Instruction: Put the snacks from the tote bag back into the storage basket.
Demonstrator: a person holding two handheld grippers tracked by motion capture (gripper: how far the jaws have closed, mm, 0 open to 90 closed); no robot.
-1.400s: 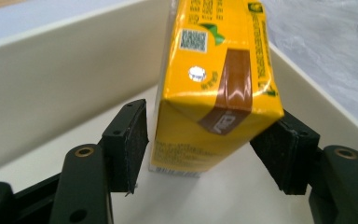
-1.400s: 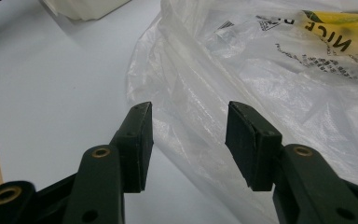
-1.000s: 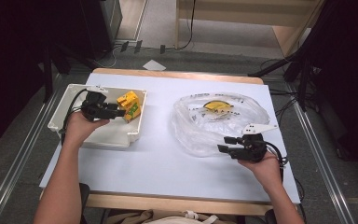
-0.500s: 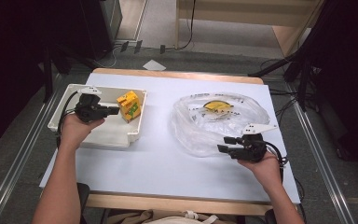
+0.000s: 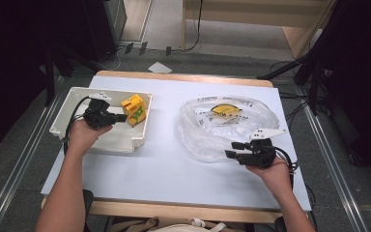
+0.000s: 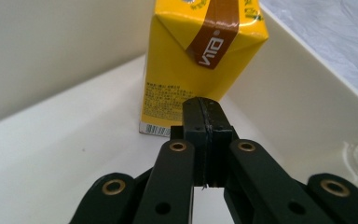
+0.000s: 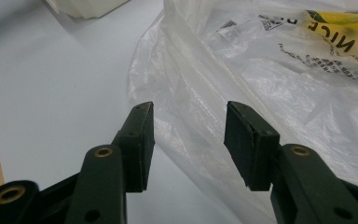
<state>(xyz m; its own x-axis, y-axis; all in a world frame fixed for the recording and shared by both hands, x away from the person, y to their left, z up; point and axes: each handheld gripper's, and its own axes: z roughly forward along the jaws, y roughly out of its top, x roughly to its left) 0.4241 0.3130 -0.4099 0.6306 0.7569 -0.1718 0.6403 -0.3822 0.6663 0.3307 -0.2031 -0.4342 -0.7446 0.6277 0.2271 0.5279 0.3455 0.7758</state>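
Left gripper view, looking along the jaws of the left gripper [image 6: 205, 109]: shut pad to pad, gripping nothing. Just ahead of the tips, a yellow drink carton [image 6: 200, 56], upright, brown band across its folded top, barcode low beside the tips. Close to the tips, but impossible to say whether touching. Beneath and to both sides of the jaws, the floor and walls of a white tray [image 6: 51, 154], with the carton tucked toward the far corner. Probably shut this way to nudge or line up rather than to grasp, since a closed pair cannot take so wide a box; likely to need opening first.

Right gripper view, along the right gripper [image 7: 189, 140]: jaws apart, holding nothing. Ahead of them and under the right-hand one, the crumpled edge of a clear plastic bag [image 7: 270, 70] with printed lettering; beyond the left-hand one, bare white counter [image 7: 51, 70]. Seemingly poised at the rim, ready to pinch the film and keep the mouth open for the carton.

High view, for pose: left hand [image 5: 84, 135] over the near part of the tray, forearm reaching up from the bottom edge, gripper level and aimed sideways at the carton. Right hand [image 5: 270, 171] low near the counter by the bag's near side, gripper pointing leftward along its edge, cable trailing behind.
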